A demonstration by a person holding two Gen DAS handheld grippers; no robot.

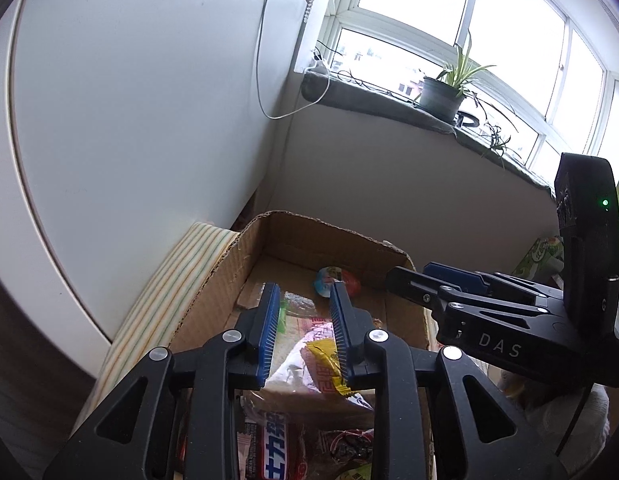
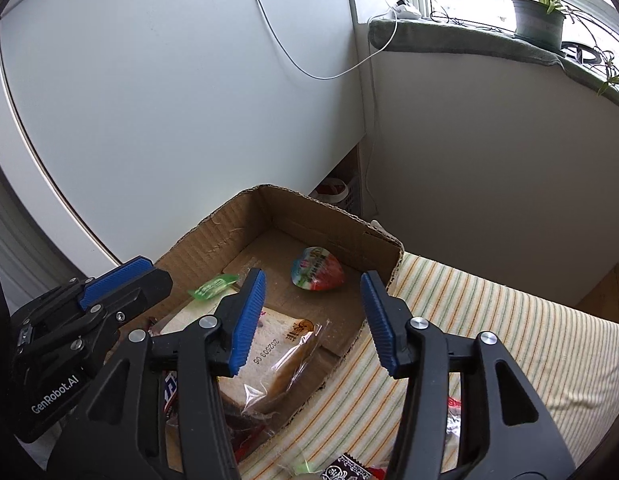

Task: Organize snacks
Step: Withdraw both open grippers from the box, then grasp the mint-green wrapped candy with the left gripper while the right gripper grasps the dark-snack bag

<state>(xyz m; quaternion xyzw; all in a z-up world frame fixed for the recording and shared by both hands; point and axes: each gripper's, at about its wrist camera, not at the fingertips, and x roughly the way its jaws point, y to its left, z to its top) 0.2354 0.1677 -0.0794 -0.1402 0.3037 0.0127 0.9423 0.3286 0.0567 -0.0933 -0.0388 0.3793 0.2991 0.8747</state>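
The right gripper (image 2: 313, 320) hangs with jaws apart and empty, the left gripper (image 1: 305, 332) likewise clutching nothing, over the cardboard box (image 2: 229, 216) already holding several snacks, while a few packets (image 2: 345, 470) wait near on the striped cloth (image 2: 489, 320).

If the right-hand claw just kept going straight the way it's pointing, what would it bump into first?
Probably the front right rim of the cardboard box, where it meets the striped cloth. The right gripper is open and empty; depth is hard to judge.
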